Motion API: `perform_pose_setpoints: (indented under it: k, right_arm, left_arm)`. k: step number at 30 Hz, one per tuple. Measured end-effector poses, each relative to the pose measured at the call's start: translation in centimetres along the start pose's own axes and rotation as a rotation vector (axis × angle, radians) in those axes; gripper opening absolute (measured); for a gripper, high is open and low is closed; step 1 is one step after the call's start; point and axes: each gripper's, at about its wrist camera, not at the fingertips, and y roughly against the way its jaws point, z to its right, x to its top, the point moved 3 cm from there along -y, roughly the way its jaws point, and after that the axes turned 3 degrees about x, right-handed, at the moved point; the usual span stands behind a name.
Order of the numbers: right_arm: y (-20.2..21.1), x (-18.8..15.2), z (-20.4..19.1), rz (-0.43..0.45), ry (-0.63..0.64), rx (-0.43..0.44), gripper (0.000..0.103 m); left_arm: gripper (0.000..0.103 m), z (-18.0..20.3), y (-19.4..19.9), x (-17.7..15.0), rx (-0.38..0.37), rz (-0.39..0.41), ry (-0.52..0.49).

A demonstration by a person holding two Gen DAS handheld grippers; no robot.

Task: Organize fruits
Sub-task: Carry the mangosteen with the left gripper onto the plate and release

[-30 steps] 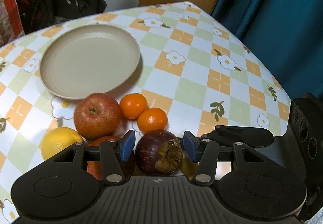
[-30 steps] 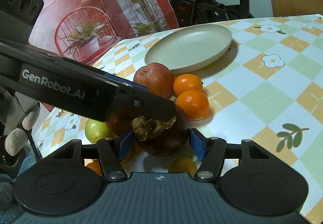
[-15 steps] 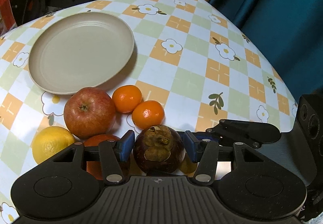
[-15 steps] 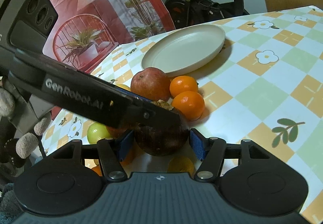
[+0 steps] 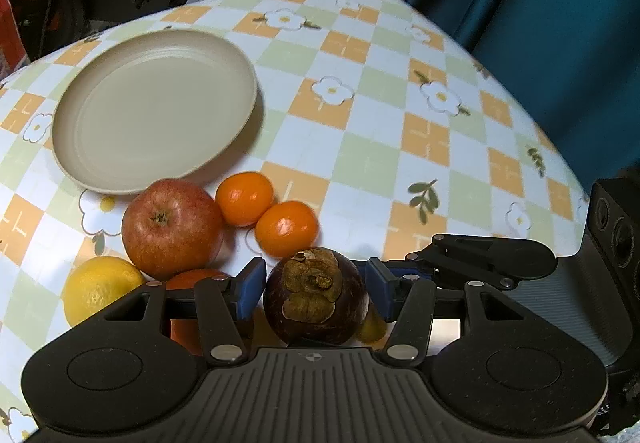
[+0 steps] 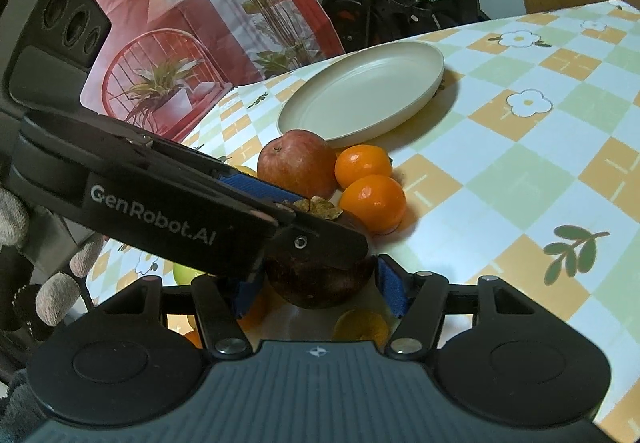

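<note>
A dark purple mangosteen (image 5: 316,295) with a dry brown calyx sits between the blue pads of my left gripper (image 5: 316,291), which is shut on it low over the checked cloth. My right gripper (image 6: 316,291) stands open around the same mangosteen (image 6: 320,283), with a gap at each pad. The left gripper's black finger (image 6: 160,211) crosses over the fruit. Just beyond lie a red apple (image 5: 172,227), two tangerines (image 5: 244,199) (image 5: 286,229) and a lemon (image 5: 100,287). An empty beige plate (image 5: 152,111) lies behind them.
An orange-red fruit (image 5: 188,283) and a small yellow one (image 6: 362,323) lie under the grippers, a green one (image 6: 186,275) to the left. A gloved hand (image 6: 52,299) holds the left gripper. An exercise bike (image 6: 380,7) and a teal curtain (image 5: 540,3) stand past the table's edges.
The mangosteen has turned between the left pads, so its calyx now faces up instead of sideways. In the right wrist view the left finger covers more of it.
</note>
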Motion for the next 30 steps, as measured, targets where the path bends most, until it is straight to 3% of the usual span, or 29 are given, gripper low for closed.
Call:
perform_pose_setpoints:
  k: [5,10,15,21,30]
  right_arm:
    - [1.2,1.1,-0.7,0.027,0.017,0.0,0.063]
    - [1.7,3.4,-1.9,0.062,0.06,0.019,0.063]
    - [-0.1,6.8,-3.4,0.063,0.176,0.021,0.063]
    - [-4.4,9.7,-4.2,0.039,0.255,0.065,0.063]
    - [-10.6,12.5,-2.9,-0.046,0.272,0.089,0.063]
  left_arm:
    - [0.058,-0.1,2.4,0.8,-0.016,0.067,0.003]
    - [0.058,-1.2,4.7,2.0,0.015,0.142,-0.009]
    - [0.058,-4.5,6.0,3.7,0.032,0.214,0.081]
    - [0.058,-8.6,5.3,5.4,0.055,0.209,0.171]
    - [0.058,-13.4,2.3,6.8,0.073,0.196,0.234]
